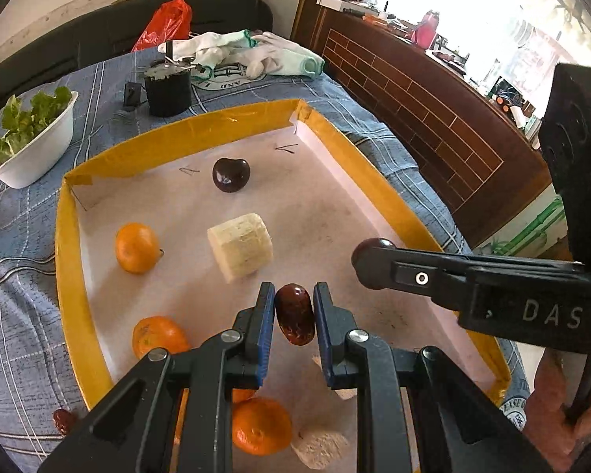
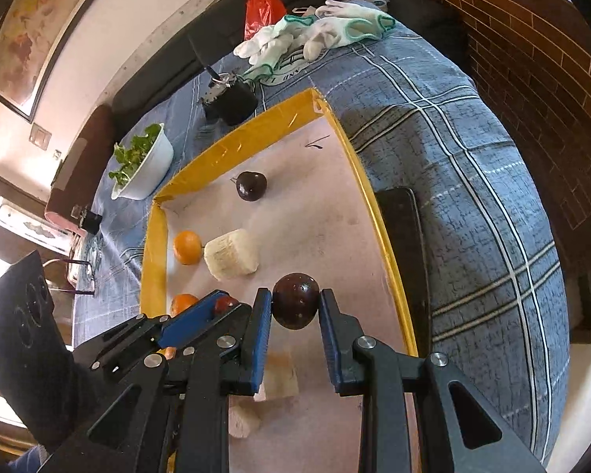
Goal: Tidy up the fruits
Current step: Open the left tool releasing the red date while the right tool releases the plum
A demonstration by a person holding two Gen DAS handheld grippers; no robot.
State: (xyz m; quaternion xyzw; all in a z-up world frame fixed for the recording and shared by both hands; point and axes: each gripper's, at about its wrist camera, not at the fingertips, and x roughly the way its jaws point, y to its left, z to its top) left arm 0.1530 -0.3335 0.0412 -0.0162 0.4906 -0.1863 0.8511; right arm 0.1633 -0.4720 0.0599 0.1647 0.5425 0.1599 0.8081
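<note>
My left gripper (image 1: pixel 294 307) is shut on a red date (image 1: pixel 294 314) and holds it above the yellow-rimmed tray (image 1: pixel 69 236). My right gripper (image 2: pixel 295 311) is shut on a dark plum (image 2: pixel 295 306), over the tray's right side; it also shows in the left wrist view (image 1: pixel 374 260). On the tray lie another dark plum (image 1: pixel 231 174), a peeled banana piece (image 1: pixel 241 246), and three oranges (image 1: pixel 136 247) (image 1: pixel 159 336) (image 1: pixel 261 425). Pale banana chunks (image 2: pixel 279 382) lie under my grippers. Another date (image 1: pixel 62 420) lies on the cloth outside the tray.
A white bowl of lettuce (image 1: pixel 35 138), a black cup (image 1: pixel 167 90), white gloves (image 1: pixel 256 53) and a red bag (image 1: pixel 165 23) sit on the blue plaid cloth (image 1: pixel 15 236) beyond the tray. A black phone (image 2: pixel 402 236) lies right of the tray. A brick-pattern wooden wall (image 1: pixel 433 118) stands to the right.
</note>
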